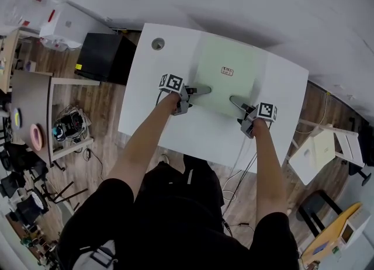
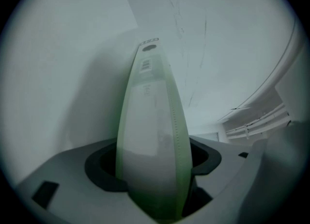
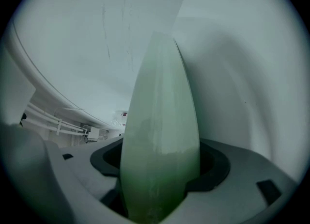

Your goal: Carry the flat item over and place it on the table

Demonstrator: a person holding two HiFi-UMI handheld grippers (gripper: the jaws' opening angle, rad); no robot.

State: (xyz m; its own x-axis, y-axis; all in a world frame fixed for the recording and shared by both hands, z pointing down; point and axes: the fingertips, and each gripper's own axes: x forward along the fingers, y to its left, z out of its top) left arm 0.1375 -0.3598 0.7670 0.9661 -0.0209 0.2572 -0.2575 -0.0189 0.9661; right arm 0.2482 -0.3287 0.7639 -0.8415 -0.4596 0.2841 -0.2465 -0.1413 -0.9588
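A pale green flat mat (image 1: 228, 76) with a small printed label (image 1: 227, 71) lies on the white table (image 1: 152, 111). My left gripper (image 1: 201, 90) reaches over the mat's near left edge. At the near right edge is my right gripper (image 1: 235, 100). In the left gripper view the mat (image 2: 152, 136) runs edge-on between the jaws, and whether the pads press on it is hidden. In the right gripper view the mat (image 3: 162, 136) likewise passes between the jaws, which stand wide around the thin sheet.
A round cable hole (image 1: 158, 44) is in the table's far left corner. A black box (image 1: 105, 57) stands on the floor left of the table, beside a wooden desk (image 1: 32, 96). White furniture (image 1: 318, 149) is at the right. Cables lie on the wooden floor.
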